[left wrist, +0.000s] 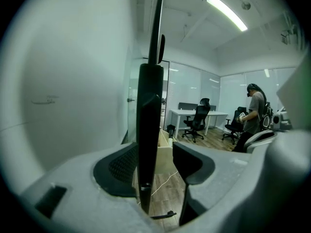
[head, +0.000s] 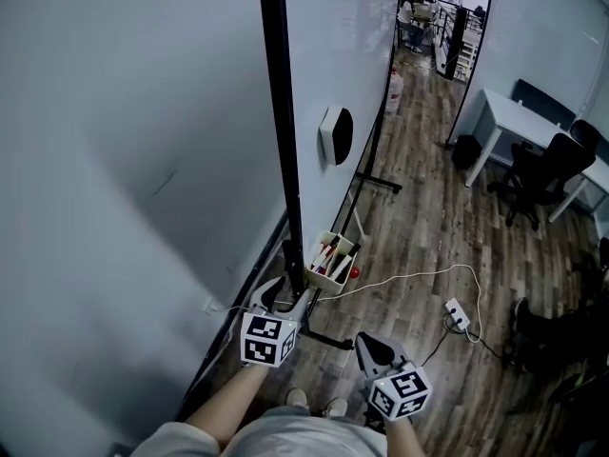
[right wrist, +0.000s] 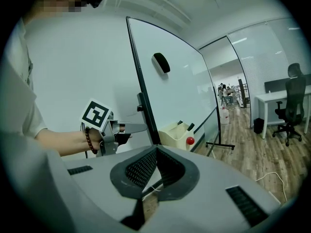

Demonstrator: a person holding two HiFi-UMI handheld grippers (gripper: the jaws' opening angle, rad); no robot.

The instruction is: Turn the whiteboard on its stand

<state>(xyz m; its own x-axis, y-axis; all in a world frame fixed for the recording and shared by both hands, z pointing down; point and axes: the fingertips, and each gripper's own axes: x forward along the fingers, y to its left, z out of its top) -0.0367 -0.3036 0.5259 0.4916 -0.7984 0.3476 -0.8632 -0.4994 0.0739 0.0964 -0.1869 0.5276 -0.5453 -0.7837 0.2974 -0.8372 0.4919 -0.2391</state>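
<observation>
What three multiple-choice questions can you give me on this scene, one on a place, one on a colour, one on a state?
1. Where is the eraser?
A. on the whiteboard
B. on the floor
C. on a desk

2. What colour is the ball by the box?
A. blue
B. red
C. green

3. How are the left gripper's jaws?
A. shut on a cable
B. shut, empty
C. apart, with the frame between them

Answers:
1 A: it sticks to the whiteboard's face.
2 B: it shows red beside the box.
3 C: a gap shows beside the frame.

Office: white desk point(head: 521, 114), swivel chair point(head: 544, 171), glass partition point(left wrist: 189, 84), whiteboard point(head: 333, 46).
</observation>
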